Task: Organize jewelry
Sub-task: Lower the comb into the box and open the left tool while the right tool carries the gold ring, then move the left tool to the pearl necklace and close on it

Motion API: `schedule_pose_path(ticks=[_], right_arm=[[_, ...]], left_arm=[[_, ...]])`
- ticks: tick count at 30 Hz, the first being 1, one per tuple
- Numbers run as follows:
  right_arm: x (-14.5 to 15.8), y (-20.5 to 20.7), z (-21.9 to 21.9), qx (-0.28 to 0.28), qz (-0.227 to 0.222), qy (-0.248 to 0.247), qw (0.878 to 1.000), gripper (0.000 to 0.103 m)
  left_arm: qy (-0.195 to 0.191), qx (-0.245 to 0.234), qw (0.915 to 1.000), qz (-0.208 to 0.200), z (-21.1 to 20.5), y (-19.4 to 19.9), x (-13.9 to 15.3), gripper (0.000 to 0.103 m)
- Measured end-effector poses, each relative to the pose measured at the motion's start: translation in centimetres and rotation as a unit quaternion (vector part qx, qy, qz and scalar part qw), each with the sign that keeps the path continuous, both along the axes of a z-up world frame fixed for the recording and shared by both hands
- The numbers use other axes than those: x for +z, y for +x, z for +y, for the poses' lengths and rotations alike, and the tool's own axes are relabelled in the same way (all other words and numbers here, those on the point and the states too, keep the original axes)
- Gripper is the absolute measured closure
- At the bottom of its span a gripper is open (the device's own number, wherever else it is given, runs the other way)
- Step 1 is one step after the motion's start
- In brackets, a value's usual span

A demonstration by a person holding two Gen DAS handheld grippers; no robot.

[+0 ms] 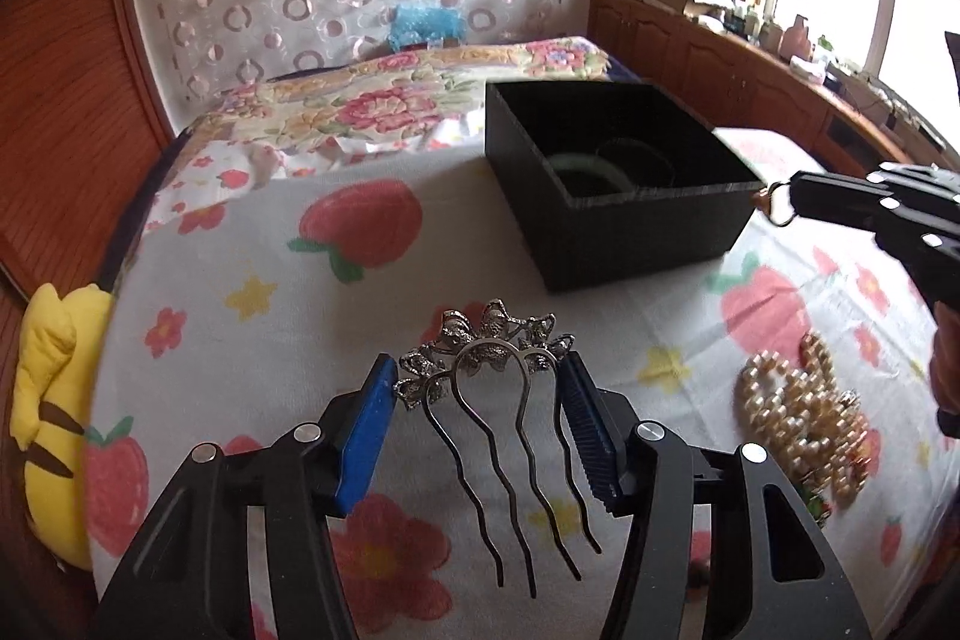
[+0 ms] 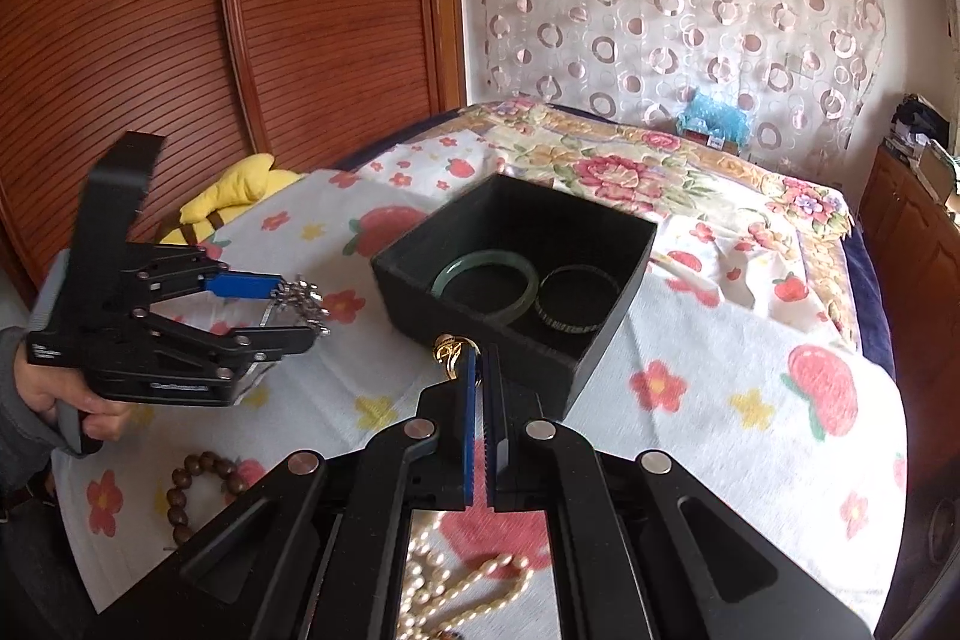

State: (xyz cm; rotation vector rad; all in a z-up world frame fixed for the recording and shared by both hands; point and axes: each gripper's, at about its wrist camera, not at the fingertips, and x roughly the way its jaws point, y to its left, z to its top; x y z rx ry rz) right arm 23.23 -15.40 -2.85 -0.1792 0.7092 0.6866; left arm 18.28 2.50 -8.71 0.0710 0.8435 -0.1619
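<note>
Strawberry-print bed [image 1: 252,244] carries the box [image 1: 648,232], already holding two bangles [image 2: 486,280] — pearls [image 1: 804,418] and wooden beads [image 2: 198,484] lie outside it. Left tool [image 1: 480,400] stands half apart around the silver comb [image 1: 498,370], seemingly not gripping; right tool [image 2: 480,370], pressed together, pinches a gold clasp [image 2: 450,352] beside the box.

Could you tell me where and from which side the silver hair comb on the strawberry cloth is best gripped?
Grip the silver hair comb across its ornate bow-shaped crown, probably from above on the tine side, as the left gripper straddles it now. The crown is the widest, most solid part. The four wavy tines are thin, lie flat on the strawberry cloth and would likely slip between the pads.
</note>
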Motion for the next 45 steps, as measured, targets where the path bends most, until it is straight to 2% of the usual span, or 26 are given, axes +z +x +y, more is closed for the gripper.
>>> schedule_pose_path(ticks=[9, 13, 21, 29, 31, 32, 39, 41, 42, 43, 45], right_arm=[[-0.1, 4.2, 0.1, -0.011, 0.009, 0.004, 1.000, 0.100], [-0.4, 5.1, -0.1, -0.012, 0.024, 0.010, 1.000, 0.098], [-0.4, 5.1, -2.2, -0.037, 0.021, 0.019, 0.999, 0.098], [-0.2, 3.8, -4.1, -0.054, 0.014, 0.026, 0.998, 0.098], [-0.3, 3.2, -4.3, -0.056, 0.015, 0.025, 0.998, 0.098], [-0.4, 2.8, -4.4, -0.056, 0.016, 0.024, 0.998, 0.098], [-1.1, 0.1, -4.9, -0.056, 0.029, 0.015, 0.998, 0.098], [-1.8, -0.9, -5.0, -0.054, 0.037, 0.008, 0.998, 0.092], [-2.1, -1.0, -5.0, -0.053, 0.040, 0.006, 0.998, 0.082], [-2.7, -1.6, -5.0, -0.052, 0.045, 0.002, 0.998, 0.078], [-3.4, -2.1, -4.8, -0.051, 0.055, -0.005, 0.997, 0.079]], left_arm=[[-0.016, -0.018, 0.9983, -0.053, -1.4, 2.2, 5.1, 0.050], [-0.017, -0.031, 0.9973, -0.064, -2.5, 4.2, 6.4, 0.050], [-0.016, -0.054, 0.9974, -0.046, -5.1, 8.8, 5.5, 0.050], [-0.014, -0.058, 0.9976, -0.035, -6.8, 11.3, 4.3, 0.049], [-0.017, -0.061, 0.9973, -0.036, -7.0, 11.2, 4.5, 0.045], [-0.018, -0.063, 0.9971, -0.037, -7.1, 11.1, 4.5, 0.037], [-0.016, -0.073, 0.9959, -0.052, -7.1, 7.8, 5.4, 0.035], [-0.017, -0.075, 0.9957, -0.052, -7.0, 6.7, 5.4, 0.035], [-0.017, -0.076, 0.9956, -0.052, -6.8, 5.7, 5.3, 0.035], [-0.017, -0.077, 0.9956, -0.052, -6.8, 5.1, 5.2, 0.035], [-0.017, -0.079, 0.9955, -0.051, -6.7, 3.9, 4.9, 0.035]])
